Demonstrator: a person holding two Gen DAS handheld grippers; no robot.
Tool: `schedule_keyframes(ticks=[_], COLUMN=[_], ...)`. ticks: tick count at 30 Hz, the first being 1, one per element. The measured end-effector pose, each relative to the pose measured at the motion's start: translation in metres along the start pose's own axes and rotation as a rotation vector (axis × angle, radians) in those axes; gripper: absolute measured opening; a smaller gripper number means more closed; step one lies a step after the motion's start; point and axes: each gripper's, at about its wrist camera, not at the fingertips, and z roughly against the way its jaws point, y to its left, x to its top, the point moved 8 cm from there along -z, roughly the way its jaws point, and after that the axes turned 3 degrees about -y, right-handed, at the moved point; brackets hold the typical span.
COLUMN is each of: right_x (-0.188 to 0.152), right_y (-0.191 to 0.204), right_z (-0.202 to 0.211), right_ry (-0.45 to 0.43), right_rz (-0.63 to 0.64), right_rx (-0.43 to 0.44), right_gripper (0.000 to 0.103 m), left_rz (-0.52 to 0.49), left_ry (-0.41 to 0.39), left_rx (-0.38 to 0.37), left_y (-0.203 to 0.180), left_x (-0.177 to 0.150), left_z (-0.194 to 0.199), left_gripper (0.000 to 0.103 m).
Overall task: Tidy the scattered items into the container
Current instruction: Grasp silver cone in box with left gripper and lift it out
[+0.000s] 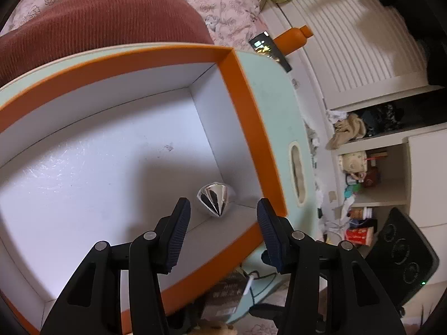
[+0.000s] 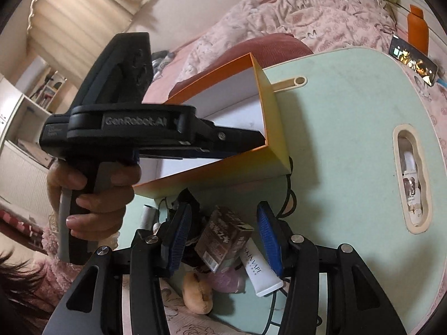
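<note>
box (image 1: 245, 111): orange card, white inside | cone (image 1: 213, 199): shiny chrome

One orange-rimmed box (image 1: 245, 106) ahead of the left jaws holds one silver cone (image 1: 215, 199). Between and just beyond the right jaws lie one brown carton (image 2: 223, 237), one white tube (image 2: 259, 273), one tan bun-shaped thing (image 2: 197, 293) and one pink lump (image 2: 226, 280).

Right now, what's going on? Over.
Left claw open over box, silver cone inside. Right claw open above brown carton. Nothing blocking.
</note>
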Motion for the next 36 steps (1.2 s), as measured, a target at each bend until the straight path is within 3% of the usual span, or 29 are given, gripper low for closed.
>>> schedule_keyframes(ticks=[2,6,8,17,24,28,36], right_x=[0.000,-0.002,-0.002,0.000,0.005,0.007,-0.009], right_y=[-0.002,-0.003,-0.004,-0.008,-0.007,-0.006,0.010], right_z=[-0.002,-0.004,-0.003,-0.003,-0.001,0.001,-0.005], right_ry=[0.006,0.010,0.009,0.007,-0.005,-0.010,0.014], right_rz=[-0.005,-0.010,-0.017,-0.030,-0.026,-0.015,0.130], right_rx=[0.003,0.006,0.009,0.012,0.011,0.005,-0.112], right_gripper=[0.048,0.049,0.049,0.049,0.049,0.049,0.049], left_rz=[-0.003,-0.014,-0.025,-0.069,-0.069,-0.097,-0.147], left_ry=[0.006,-0.012,-0.034,-0.155,-0.303,-0.342,-0.263], left_rx=[0.035,0.063,0.110,0.225,0.108,0.038,0.061], left_y=[0.005,0.009,0.014,0.030,0.023,0.008,0.008], left_x=[-0.002,-0.005,-0.004,0.005,0.001,-0.036,-0.132], left_z=[-0.007,-0.010,-0.008,0.010,0.070,0.108,0.089], left_gripper=[0.051,0.040,0.029,0.028,0.028,0.028,0.028])
